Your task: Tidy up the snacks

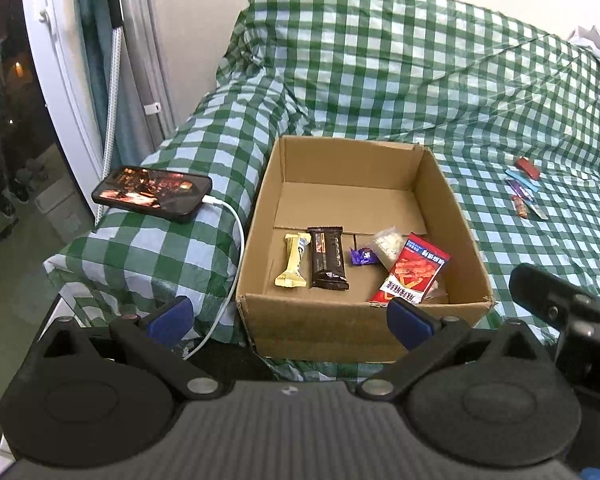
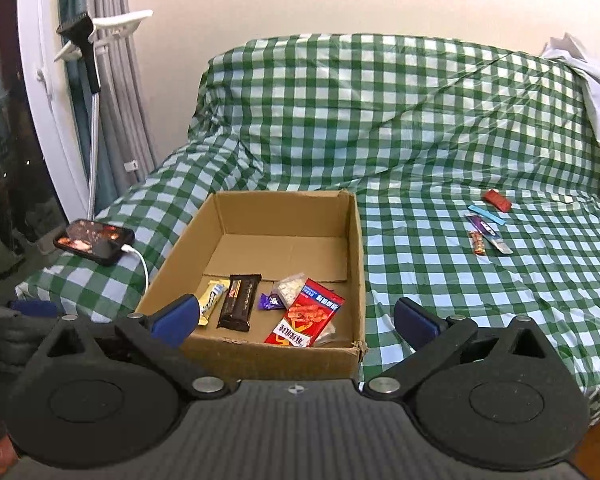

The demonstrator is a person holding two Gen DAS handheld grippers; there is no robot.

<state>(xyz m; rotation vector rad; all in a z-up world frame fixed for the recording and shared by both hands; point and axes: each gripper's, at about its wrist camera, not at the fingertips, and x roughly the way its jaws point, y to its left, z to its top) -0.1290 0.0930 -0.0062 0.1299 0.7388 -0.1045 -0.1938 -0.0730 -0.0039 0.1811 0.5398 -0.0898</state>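
**Both grippers wide open and empty near the snack box**

The left gripper (image 1: 288, 322) has its jaws spread wide and holds nothing. The right gripper (image 2: 296, 322) is also fully open and grips nothing.

The cardboard box (image 1: 340, 330) on the checked cloth (image 1: 420, 80) holds a yellow bar (image 1: 292, 260), a dark bar (image 1: 327, 258), a purple candy (image 1: 362, 257) and a red packet (image 1: 410, 270). More small snacks (image 2: 488, 224) lie well apart on the right.

Only the left view shows part of the other gripper, at its right edge. Only the right view shows a fingertip (image 2: 0, 456), at its lower left corner.
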